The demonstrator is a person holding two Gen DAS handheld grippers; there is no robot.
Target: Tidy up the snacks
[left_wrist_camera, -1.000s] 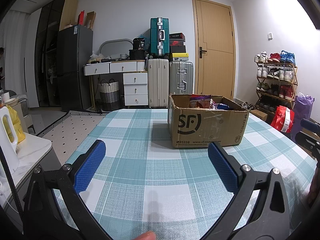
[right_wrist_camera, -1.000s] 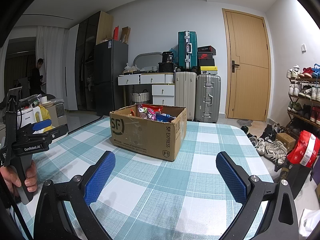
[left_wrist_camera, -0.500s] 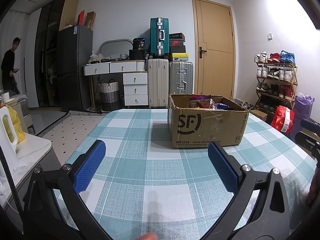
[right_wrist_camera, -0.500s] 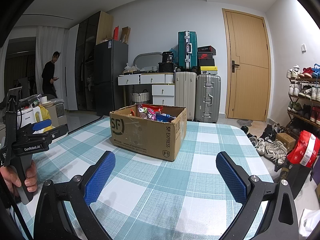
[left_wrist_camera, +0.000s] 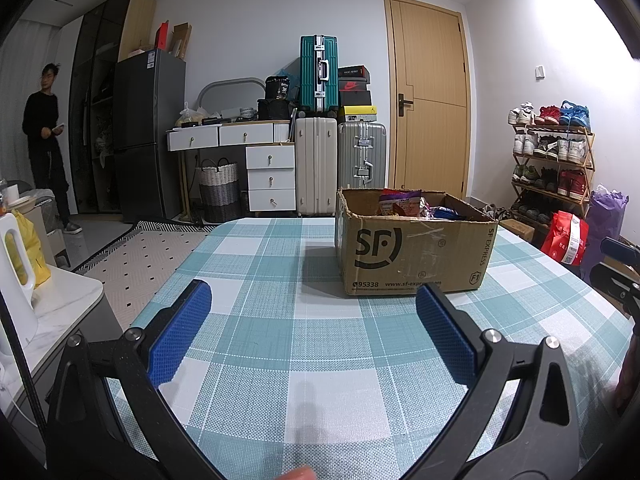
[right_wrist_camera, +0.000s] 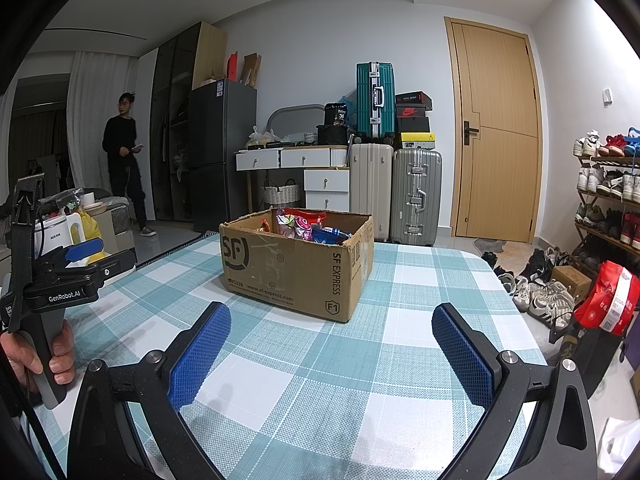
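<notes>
An open cardboard SF Express box (left_wrist_camera: 416,254) stands on the teal checked tablecloth (left_wrist_camera: 280,320); it also shows in the right wrist view (right_wrist_camera: 288,268). Several colourful snack packets (left_wrist_camera: 404,202) fill it, seen too in the right wrist view (right_wrist_camera: 304,224). My left gripper (left_wrist_camera: 314,330) is open and empty, low over the cloth, short of the box. My right gripper (right_wrist_camera: 332,346) is open and empty, also short of the box. The left gripper's body shows at the left of the right wrist view (right_wrist_camera: 68,276).
A person in black (right_wrist_camera: 126,168) stands at the back left by the fridge (left_wrist_camera: 148,132). Suitcases (left_wrist_camera: 320,128), a white desk with drawers and a wooden door line the far wall. A shoe rack (left_wrist_camera: 552,160) and red bag (left_wrist_camera: 566,236) stand right of the table.
Both grippers have stayed still and open. The person in black has walked further into view at the back left.
</notes>
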